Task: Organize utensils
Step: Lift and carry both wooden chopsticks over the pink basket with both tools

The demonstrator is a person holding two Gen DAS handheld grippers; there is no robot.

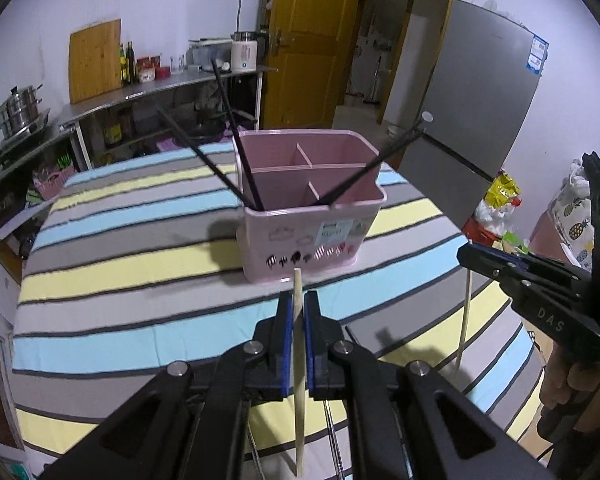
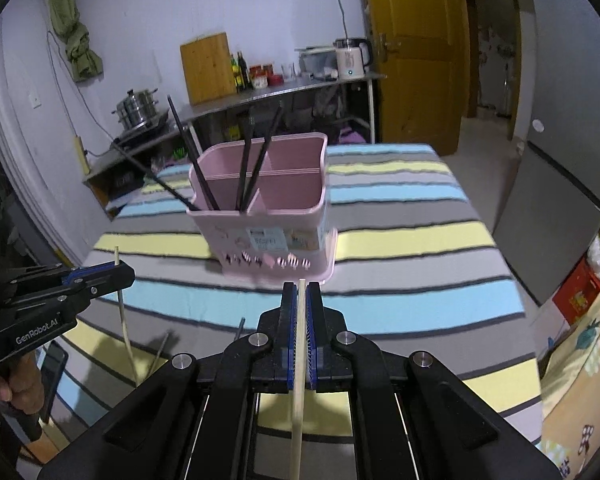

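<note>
Chopsticks, pale wood, one in each of my grippers. My left gripper (image 1: 299,300) is clenched on a chopstick (image 1: 299,380) whose long axis runs along the fingers, tip toward the caddy (image 1: 308,236); its rear end is cut off at the bottom edge. My right gripper (image 2: 300,292) grasps a second chopstick (image 2: 298,380) the same way, tip toward the caddy, rear end likewise cut off. Both sticks are held above the striped cloth (image 1: 120,248), short of the caddy. The pink caddy stands on the cloth with black chopsticks (image 1: 224,116) leaning out of its near compartments. I cannot read its label. Thin utensils (image 2: 241,327) lying on the cloth behind my fingers are mostly hidden; I cannot tell what they are.
</note>
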